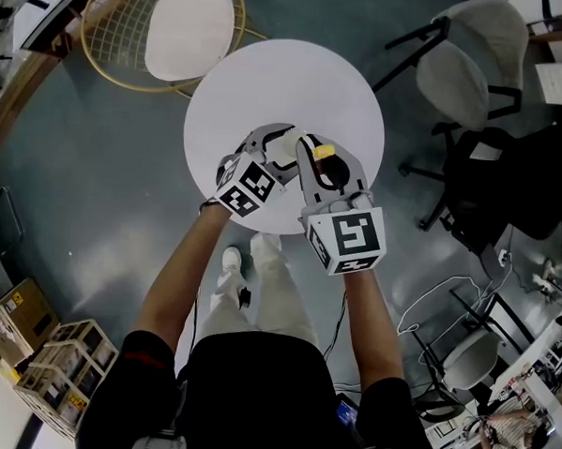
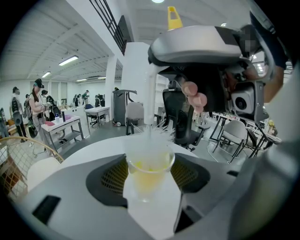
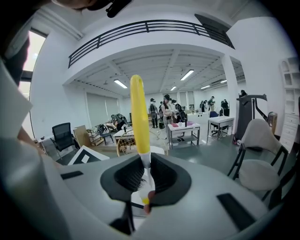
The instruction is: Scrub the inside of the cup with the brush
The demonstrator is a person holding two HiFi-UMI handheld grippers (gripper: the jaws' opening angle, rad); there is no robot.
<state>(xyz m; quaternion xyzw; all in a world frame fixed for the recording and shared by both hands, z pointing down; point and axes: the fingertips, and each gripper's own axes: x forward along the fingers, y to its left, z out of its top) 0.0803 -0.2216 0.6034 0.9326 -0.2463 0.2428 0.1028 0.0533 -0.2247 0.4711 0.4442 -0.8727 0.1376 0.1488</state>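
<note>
Over the desk (image 1: 270, 77), left tongs (image 2: 150, 180) gripped the cup (image 2: 149, 168), right tongs (image 3: 143, 187) the brush (image 3: 139, 112); bristles (image 2: 159, 134) at its mouth, scrubbing judged incomplete.

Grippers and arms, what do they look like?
The left gripper and right gripper are light grey moulded shells with black ribbed pads inside. Each carries a white cube with black square markers. The person wears a black short-sleeved top.

brush (image 2: 150, 93) over cup (image 2: 149, 171), table (image 1: 269, 87) below
</note>
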